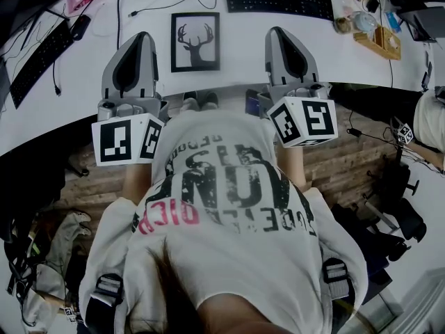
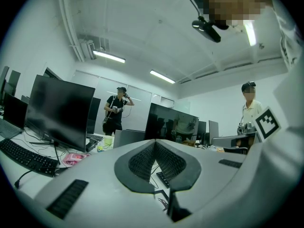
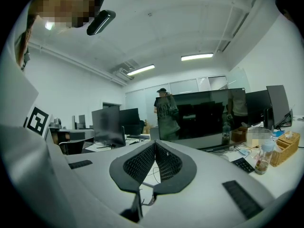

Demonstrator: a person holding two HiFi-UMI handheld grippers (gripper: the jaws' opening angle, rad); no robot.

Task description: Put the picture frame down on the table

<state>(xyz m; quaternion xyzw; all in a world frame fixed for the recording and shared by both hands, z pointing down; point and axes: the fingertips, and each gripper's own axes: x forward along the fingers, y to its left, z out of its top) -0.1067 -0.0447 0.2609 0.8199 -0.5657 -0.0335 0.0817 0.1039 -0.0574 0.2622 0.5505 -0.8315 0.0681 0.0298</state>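
A broad white curved-edged tabletop (image 1: 236, 47) spans the head view from nine to three o'clock, with brown wooden plank floor (image 1: 348, 162) at four. In the left gripper view a long fluorescent ceiling tube (image 2: 109, 56) glows at eleven and a large black flat monitor (image 2: 59, 110) stands at nine.

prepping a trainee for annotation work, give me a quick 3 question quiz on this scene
1. True or false: the picture frame lies flat on the table, between the two grippers and touched by neither.
2. What does the frame's picture show? A a deer head; B a sailboat; C a flower.
3. Fill in: the left gripper and the right gripper are both ___, with nothing between their jaws.

Key: 1 true; 2 A; 3 shut.
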